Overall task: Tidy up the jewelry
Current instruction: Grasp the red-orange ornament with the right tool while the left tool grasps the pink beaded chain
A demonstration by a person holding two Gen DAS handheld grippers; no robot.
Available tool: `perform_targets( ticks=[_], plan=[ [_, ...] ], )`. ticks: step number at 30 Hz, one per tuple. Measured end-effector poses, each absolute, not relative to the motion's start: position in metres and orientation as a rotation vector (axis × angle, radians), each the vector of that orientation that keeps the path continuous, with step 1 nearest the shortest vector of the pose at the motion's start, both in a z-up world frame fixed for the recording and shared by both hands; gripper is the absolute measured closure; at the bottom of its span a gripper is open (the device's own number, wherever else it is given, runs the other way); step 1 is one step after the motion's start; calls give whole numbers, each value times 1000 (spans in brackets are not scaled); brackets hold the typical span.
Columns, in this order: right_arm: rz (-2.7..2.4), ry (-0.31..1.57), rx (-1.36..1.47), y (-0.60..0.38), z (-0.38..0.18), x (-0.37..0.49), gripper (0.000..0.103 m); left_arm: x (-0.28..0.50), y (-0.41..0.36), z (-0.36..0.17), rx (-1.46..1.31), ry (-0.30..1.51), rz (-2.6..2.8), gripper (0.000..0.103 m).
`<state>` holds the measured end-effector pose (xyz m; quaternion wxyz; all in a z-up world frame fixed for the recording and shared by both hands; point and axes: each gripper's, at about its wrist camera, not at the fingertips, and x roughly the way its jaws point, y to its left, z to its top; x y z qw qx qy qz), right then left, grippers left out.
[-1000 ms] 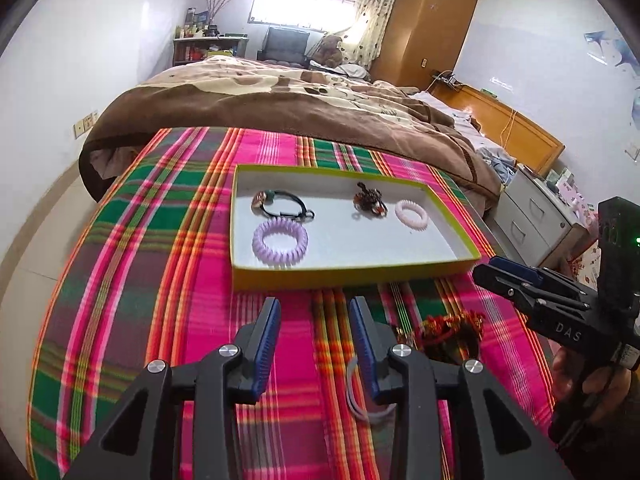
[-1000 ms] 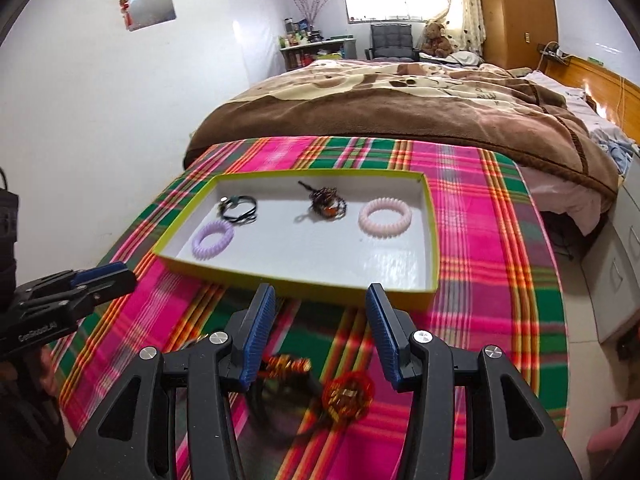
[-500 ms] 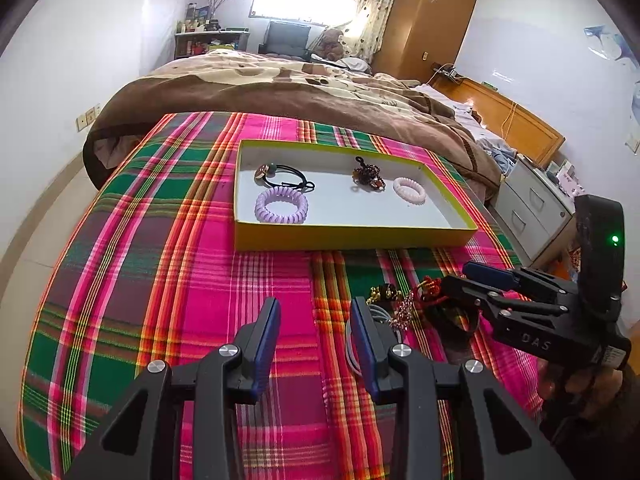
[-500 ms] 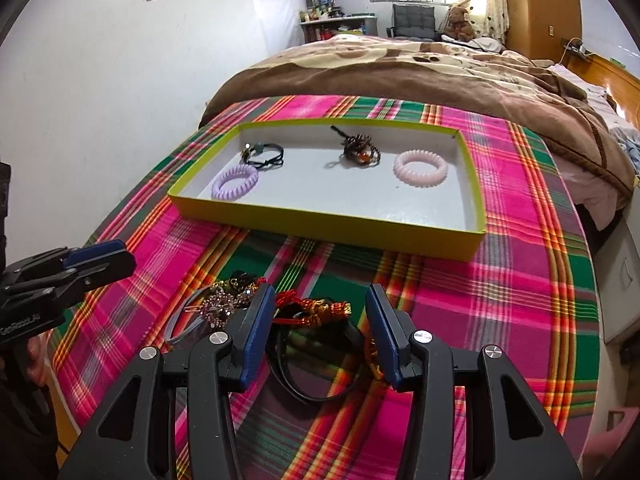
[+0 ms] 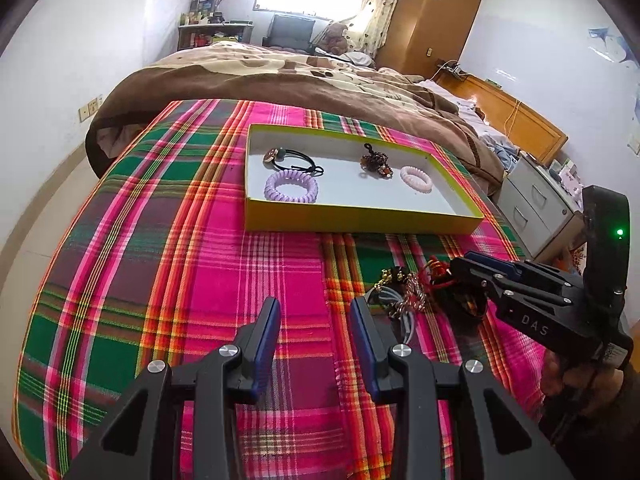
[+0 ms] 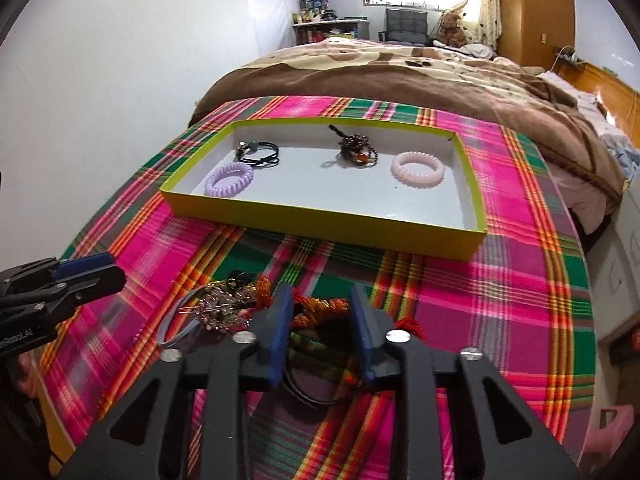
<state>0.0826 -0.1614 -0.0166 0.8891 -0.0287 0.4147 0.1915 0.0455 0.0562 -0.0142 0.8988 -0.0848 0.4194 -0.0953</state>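
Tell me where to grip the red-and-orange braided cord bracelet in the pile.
Pinch the red-and-orange braided cord bracelet across its exposed knotted strand, coming from above with the right gripper, whose open jaws already straddle it. It lies flat, tangled against the grey hairband, so lift gently.

The left gripper (image 5: 314, 320) is hovering over the plaid cloth (image 5: 160, 240), its jaws standing apart with nothing between them. The right gripper (image 5: 464, 264) is reaching into the tangled jewelry pile (image 5: 408, 288). Beyond, the yellow-edged tray (image 5: 360, 220) is holding a purple coil band (image 5: 291, 186), a black hair tie (image 5: 296, 160), a dark beaded piece (image 5: 376, 160) and a pink coil band (image 5: 417, 178).
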Motion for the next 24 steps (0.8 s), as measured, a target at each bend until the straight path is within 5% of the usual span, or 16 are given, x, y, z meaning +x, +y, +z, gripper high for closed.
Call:
perform_targets(
  ticks=[24],
  plan=[
    [362, 768, 85, -201, 10, 61, 82, 56, 12, -9, -92, 873, -334, 67]
  ],
)
